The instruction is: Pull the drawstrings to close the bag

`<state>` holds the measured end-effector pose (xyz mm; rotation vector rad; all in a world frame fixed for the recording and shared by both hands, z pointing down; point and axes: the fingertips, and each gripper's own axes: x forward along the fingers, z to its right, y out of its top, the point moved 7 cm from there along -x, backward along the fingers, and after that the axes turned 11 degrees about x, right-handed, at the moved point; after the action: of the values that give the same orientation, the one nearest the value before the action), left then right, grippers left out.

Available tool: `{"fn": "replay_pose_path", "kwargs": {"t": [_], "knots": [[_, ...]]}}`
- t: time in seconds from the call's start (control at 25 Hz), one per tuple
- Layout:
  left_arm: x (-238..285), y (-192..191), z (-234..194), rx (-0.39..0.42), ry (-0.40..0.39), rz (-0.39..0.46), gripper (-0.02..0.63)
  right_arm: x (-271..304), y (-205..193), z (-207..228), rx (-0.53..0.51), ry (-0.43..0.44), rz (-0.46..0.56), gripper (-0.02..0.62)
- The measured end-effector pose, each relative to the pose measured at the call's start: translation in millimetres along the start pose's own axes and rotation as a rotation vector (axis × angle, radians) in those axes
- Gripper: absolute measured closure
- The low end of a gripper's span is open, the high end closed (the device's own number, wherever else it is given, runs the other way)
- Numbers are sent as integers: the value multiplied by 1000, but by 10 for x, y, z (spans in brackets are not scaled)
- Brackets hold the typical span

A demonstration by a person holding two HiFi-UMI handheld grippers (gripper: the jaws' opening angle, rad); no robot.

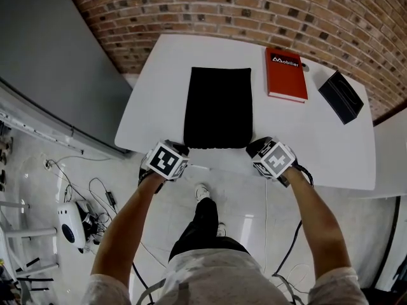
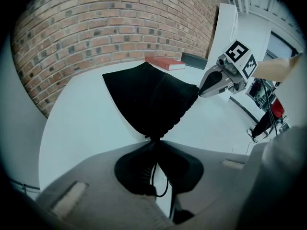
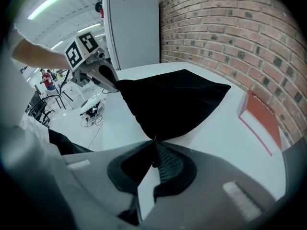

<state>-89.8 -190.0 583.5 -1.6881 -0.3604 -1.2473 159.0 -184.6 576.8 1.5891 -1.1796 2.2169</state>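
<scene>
Left gripper view: the left gripper (image 2: 154, 145) has its jaws pressed together on a thin black drawstring (image 2: 162, 188), which loops back between them right at the gathered near corner of the black bag (image 2: 148, 97). The right gripper (image 3: 154, 147) is likewise clamped shut at the bag's other near corner; whether a cord sits in that pinch cannot be made out. From the head view, the bag lies flat mid-way across a white table (image 1: 159, 88), with the grippers at its 7 and 5 o'clock. Holding both ends of the near edge probably sets up an outward pull to cinch it; that edge is not yet bunched along its width. A red book (image 1: 285, 75) lies at the bag's 1 o'clock and a black case (image 1: 341, 96) at 2 o'clock. A brick wall (image 1: 254, 11) runs behind the table. The floor (image 1: 241, 215) is pale and glossy, with cables (image 1: 95, 189) at 8 o'clock.
</scene>
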Motion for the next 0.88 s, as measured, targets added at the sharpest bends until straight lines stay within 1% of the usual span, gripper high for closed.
{"fn": "replay_pose_path", "kwargs": {"t": [0.12,0.28,0.4,0.52,0.8,0.88], "knots": [[-7,-4,-22,32,44,-3,597,-5,-12,22,-6,-23,15,588],[-94,48,-97,47,84,22,597,-67,53,70,-8,-48,51,588],[-186,150,-180,86,128,21,597,-139,163,112,-34,-68,78,588],[-245,246,-271,106,153,15,597,-227,305,189,-54,-89,112,588],[-388,611,-526,156,220,73,597,-423,603,370,-70,-123,165,588],[-409,679,-593,157,228,75,597,-489,687,404,-75,-130,169,588]]}}
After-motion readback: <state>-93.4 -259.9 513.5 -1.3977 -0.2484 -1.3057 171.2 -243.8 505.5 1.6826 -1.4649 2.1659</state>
